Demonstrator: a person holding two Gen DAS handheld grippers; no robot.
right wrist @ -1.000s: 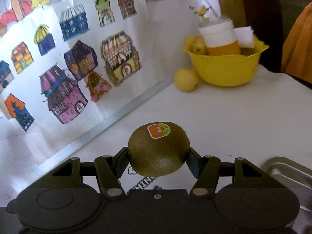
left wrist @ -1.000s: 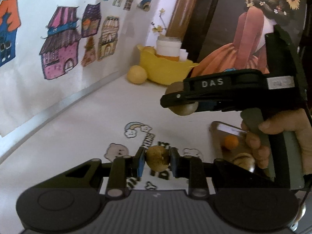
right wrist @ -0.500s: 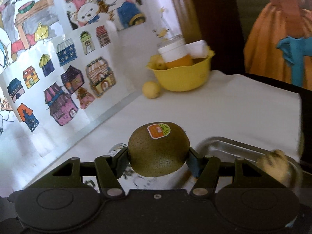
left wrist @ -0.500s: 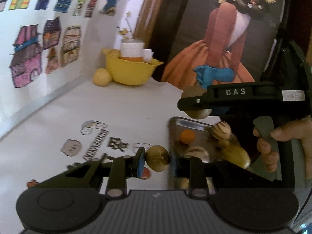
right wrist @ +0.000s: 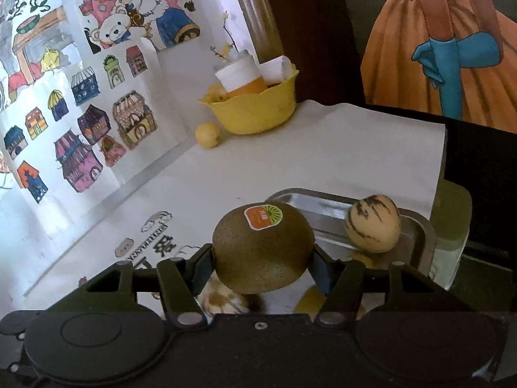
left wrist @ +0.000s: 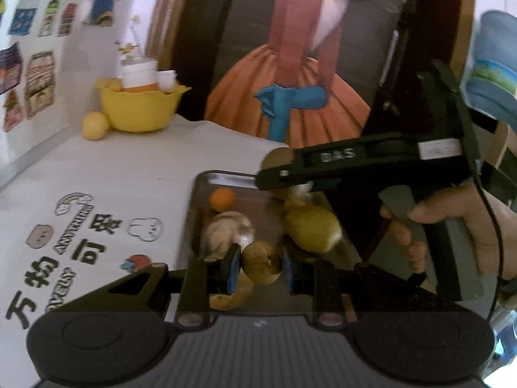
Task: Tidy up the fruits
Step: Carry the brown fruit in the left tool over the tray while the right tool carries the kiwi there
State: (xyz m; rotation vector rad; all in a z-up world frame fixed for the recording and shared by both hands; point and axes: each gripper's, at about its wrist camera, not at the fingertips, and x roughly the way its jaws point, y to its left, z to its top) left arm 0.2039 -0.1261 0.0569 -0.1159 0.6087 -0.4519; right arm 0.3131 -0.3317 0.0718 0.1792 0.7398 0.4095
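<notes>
My left gripper: both fingers clamped on one small brown round fruit, held above the near end of the tray
My right gripper: both fingers pressed against the sides of one kiwi bearing one orange-and-green sticker; held above the tray
My right hand: wrapped around the right gripper's handle, seen from the left wrist view
Metal tray: one, lying on the white table, its far rim bare
Fruits in the tray, left wrist view: one small orange fruit near the far rim; one pale rounded fruit just behind my left fingers; one yellow-green fruit to its right; further pieces below the fingers, too hidden to count
Fruits in the tray, right wrist view: one cream fruit with dark streaks against the far right wall
Yellow bowl: one, at the far end of the table, holding one white-lidded container
Lemon: one, on the table just beside the bowl
Table stickers: cartoon figures and lettering left of the tray
</notes>
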